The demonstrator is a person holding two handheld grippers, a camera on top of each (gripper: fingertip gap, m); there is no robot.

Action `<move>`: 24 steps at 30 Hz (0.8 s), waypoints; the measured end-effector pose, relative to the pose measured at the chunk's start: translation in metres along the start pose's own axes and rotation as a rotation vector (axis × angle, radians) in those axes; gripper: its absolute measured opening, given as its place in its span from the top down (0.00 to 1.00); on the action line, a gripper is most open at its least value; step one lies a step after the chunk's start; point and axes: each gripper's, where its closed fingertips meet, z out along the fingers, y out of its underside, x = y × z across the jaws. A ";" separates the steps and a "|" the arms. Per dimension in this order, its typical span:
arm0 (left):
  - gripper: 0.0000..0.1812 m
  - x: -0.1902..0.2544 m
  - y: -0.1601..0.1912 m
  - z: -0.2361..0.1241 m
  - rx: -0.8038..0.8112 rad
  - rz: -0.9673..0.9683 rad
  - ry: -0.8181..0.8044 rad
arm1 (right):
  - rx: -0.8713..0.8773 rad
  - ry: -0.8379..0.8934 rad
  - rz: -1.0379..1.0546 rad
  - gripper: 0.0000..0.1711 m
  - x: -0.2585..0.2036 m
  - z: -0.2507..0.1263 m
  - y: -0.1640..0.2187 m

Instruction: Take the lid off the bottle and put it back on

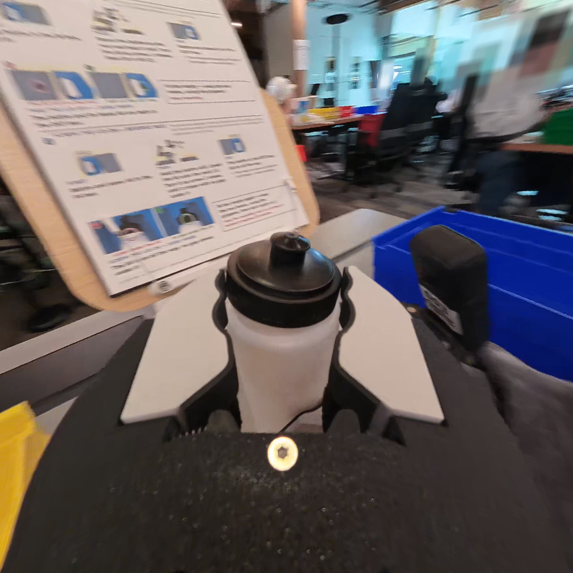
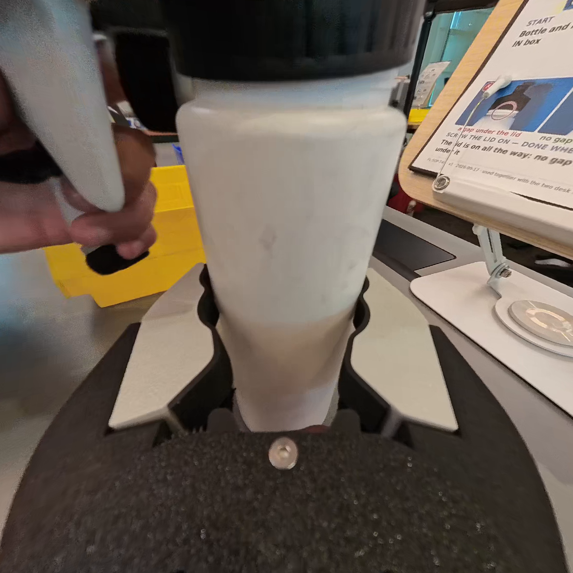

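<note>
The left tongs (image 1: 282, 297) are clamped at the black lid (image 1: 280, 279) of the white bottle (image 1: 279, 356); the right tongs (image 2: 283, 297) are clamped on its lower body above the counter (image 2: 403, 257). It looks light, smooth, probably squeezable; grip firmly.

Left wrist view: close, level with the lid (image 1: 283, 279). Right wrist view: closer, lower, facing the bottle (image 2: 288, 217). Shared: bottle, instruction board (image 1: 139, 139).
</note>
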 end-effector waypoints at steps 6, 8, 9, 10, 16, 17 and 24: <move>0.61 -0.005 0.000 -0.005 0.076 -0.127 -0.362 | -0.007 -0.003 -0.021 0.49 -0.002 0.000 0.001; 0.61 -0.007 0.001 -0.006 0.105 -0.215 -0.408 | -0.009 -0.003 -0.023 0.49 -0.003 0.001 0.001; 0.61 -0.007 0.001 -0.006 0.112 -0.223 -0.419 | -0.007 -0.003 -0.022 0.49 -0.003 0.001 0.001; 0.61 -0.007 0.001 -0.006 0.108 -0.211 -0.430 | -0.006 -0.004 -0.021 0.49 -0.003 0.001 0.001; 0.61 -0.007 -0.001 -0.007 0.105 -0.180 -0.399 | -0.003 -0.009 -0.021 0.49 -0.004 0.001 0.001; 0.61 -0.007 -0.004 -0.008 0.105 -0.177 -0.385 | -0.002 -0.013 -0.022 0.49 -0.005 0.001 0.001; 0.61 0.004 -0.079 -0.071 0.307 0.009 -0.276 | 0.000 -0.016 -0.022 0.49 -0.005 0.000 0.001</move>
